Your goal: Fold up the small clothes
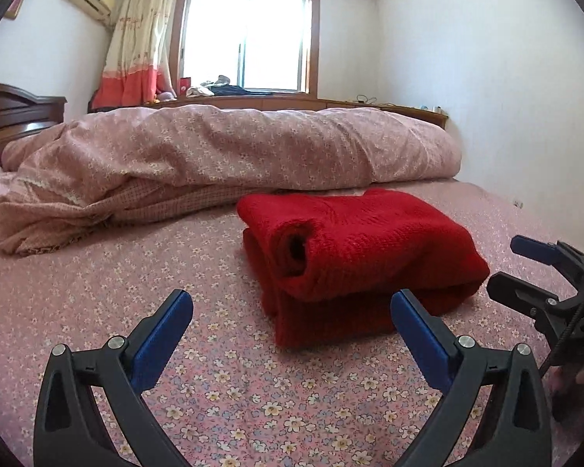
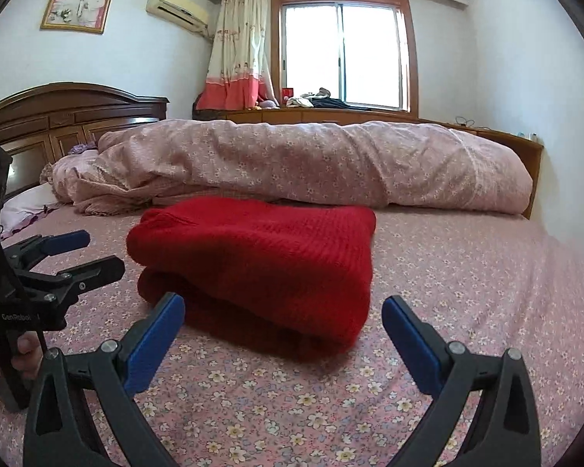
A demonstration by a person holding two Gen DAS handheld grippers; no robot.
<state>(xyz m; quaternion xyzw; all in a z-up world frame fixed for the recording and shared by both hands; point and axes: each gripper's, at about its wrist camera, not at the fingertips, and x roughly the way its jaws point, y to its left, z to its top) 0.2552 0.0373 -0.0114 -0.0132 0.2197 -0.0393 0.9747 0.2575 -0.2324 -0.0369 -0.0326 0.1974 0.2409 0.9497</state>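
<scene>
Red knit sweater [image 1: 354, 249] sits folded on the flowered bedsheet [image 1: 222, 381], just ahead of both tools. Left gripper [image 1: 292, 334] and right gripper [image 2: 282, 334] are both spread wide, holding nothing. Fold looks done; if tidying, press edges flat w/o dragging. Rolled quilt [image 1: 229, 148] crowds the far side; near side is free.

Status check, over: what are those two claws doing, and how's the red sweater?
Left gripper open, empty. Right gripper open, empty. Red sweater folded on the bed, neither gripper touching it. Nothing in the way, over.
</scene>
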